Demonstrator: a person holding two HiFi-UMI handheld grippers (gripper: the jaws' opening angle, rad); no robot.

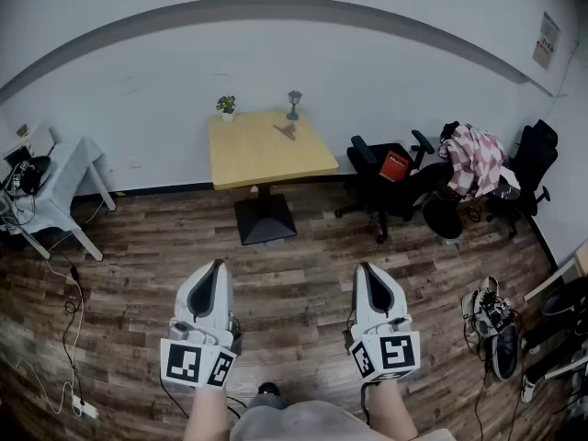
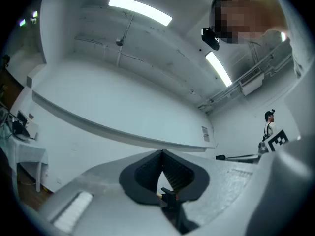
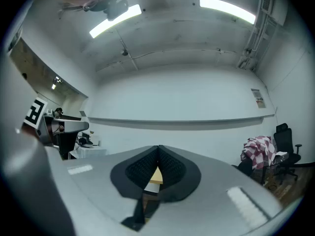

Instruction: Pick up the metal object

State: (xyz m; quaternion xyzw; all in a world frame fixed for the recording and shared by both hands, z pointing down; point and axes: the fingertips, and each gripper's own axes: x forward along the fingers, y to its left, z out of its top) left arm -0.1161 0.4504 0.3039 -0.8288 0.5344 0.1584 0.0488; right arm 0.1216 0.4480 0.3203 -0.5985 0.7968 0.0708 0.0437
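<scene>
**Q:** Entry one: which step is in hand?

**A:** The approach, as I judge it. I stand on the wooden floor (image 1: 294,283), well apart from the table (image 1: 248,165). The left gripper (image 1: 218,266) and the right gripper (image 1: 365,268) are both held out ahead of me, tilted slightly up.

**Q:** Entry two: jaws?

**A:** Left pair: tips together, nothing between them. Right pair: the same, pads meeting, empty.

**Q:** Entry three: the task's thing?

**A:** The metal object (image 1: 285,131) is a flat grey piece lying toward the table's far right corner. It sits just in front of a stemmed cup (image 1: 294,105). A plant pot (image 1: 226,107) stands by the far left corner, apart from both.

**Q:** Entry four: what does the next move call for?

**A:** I should walk up to the table's near edge and part one pair of jaws. The right gripper looks the handier side. The piece lies low and flat, so the tips would have to come down close to the tabletop.

**Q:** Entry five: writing?

**A:**
- Marker cubes (image 1: 197,364): black-and-white squares only, no words.
- Wall notice (image 1: 548,40): print too small to read.
- Red packet (image 1: 395,165) on a chair (image 1: 381,196): pale lettering, not legible.
- No brand can be made out anywhere.
</scene>
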